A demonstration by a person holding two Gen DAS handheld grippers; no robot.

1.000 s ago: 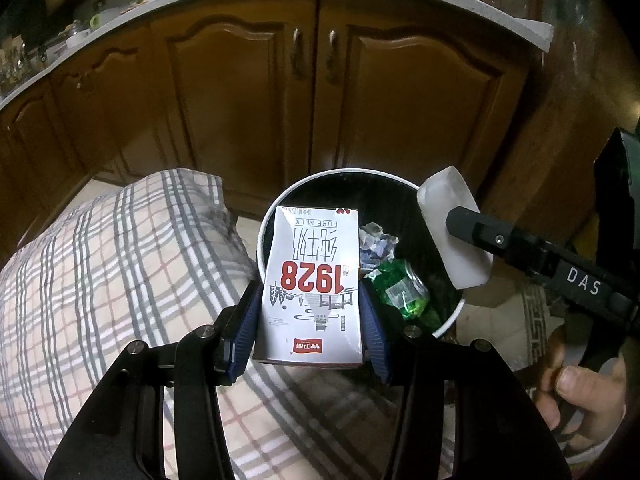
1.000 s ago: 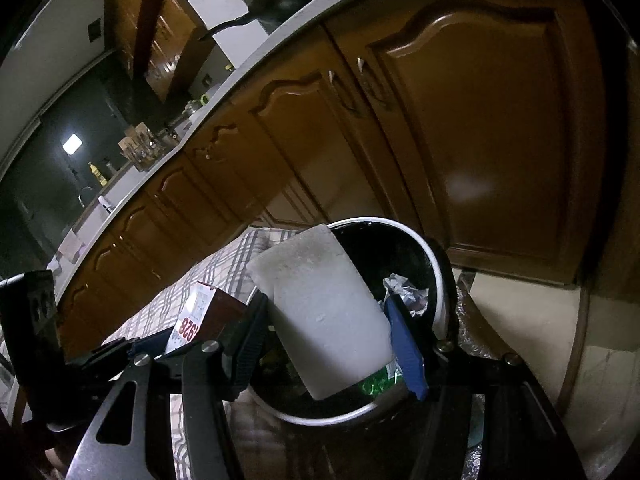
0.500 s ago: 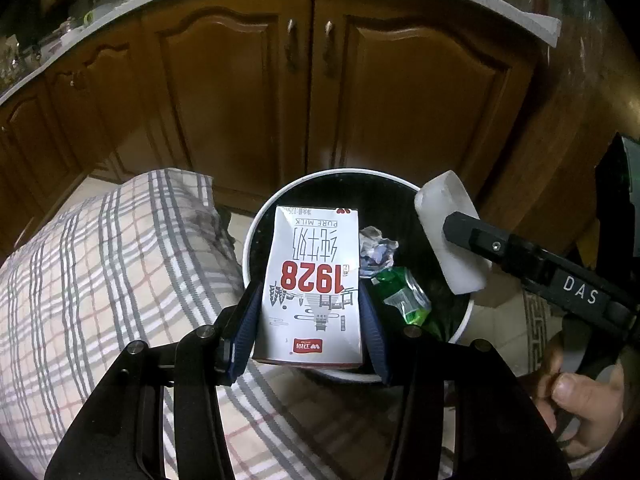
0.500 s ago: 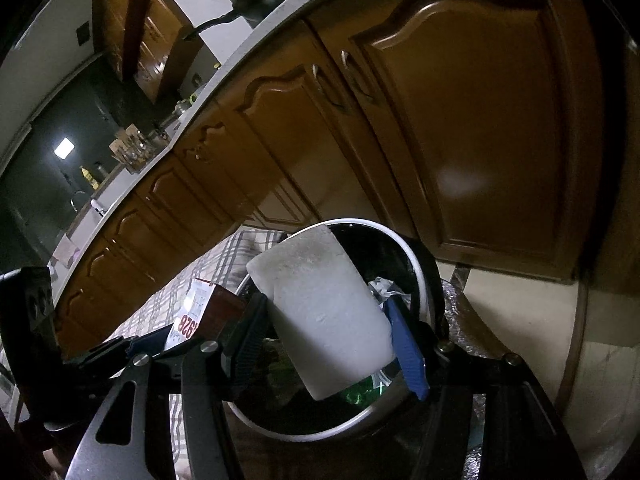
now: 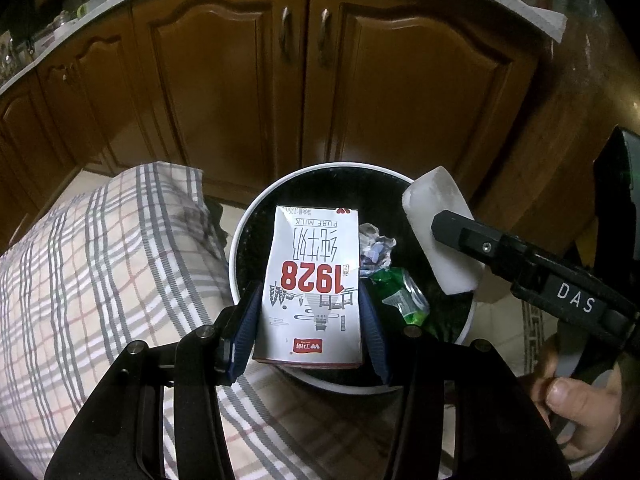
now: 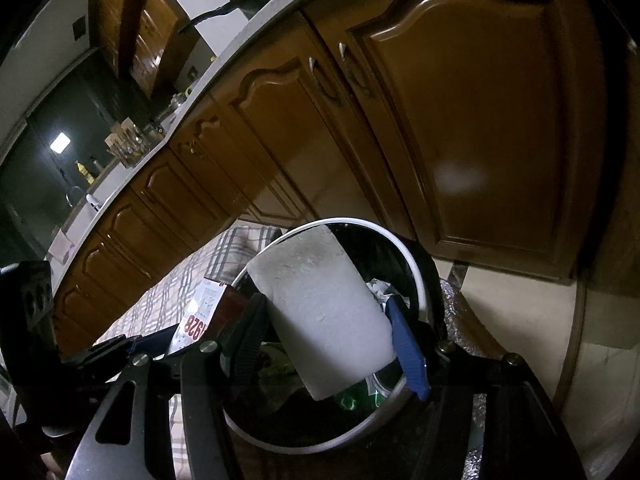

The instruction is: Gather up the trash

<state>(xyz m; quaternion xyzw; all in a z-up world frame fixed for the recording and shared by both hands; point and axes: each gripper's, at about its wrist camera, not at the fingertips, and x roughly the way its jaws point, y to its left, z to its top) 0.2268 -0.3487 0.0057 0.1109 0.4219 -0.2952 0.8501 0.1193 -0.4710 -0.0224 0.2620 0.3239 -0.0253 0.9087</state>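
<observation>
My left gripper [image 5: 310,330] is shut on a white milk carton [image 5: 314,280] printed "1928", held over the near rim of a round white-rimmed trash bin [image 5: 256,220] lined with black. Inside the bin lie a crushed green can [image 5: 404,296] and a crumpled paper [image 5: 374,248]. My right gripper [image 6: 332,344] is shut on a white foam block [image 6: 320,308], held tilted over the bin [image 6: 416,264]. The left wrist view shows that block [image 5: 438,236] above the bin's right rim, and the right wrist view shows the carton [image 6: 200,316] at left.
Brown wooden cabinet doors [image 5: 320,92] under a pale countertop stand right behind the bin. A plaid cloth [image 5: 100,272] covers the surface left of the bin. A person's hand [image 5: 580,400] grips the right tool at lower right. Tiled floor [image 6: 500,300] lies right of the bin.
The left gripper has carried the carton a little further over the bin, which now sits nearer the middle of its view. The right gripper and its foam block have hardly moved.
</observation>
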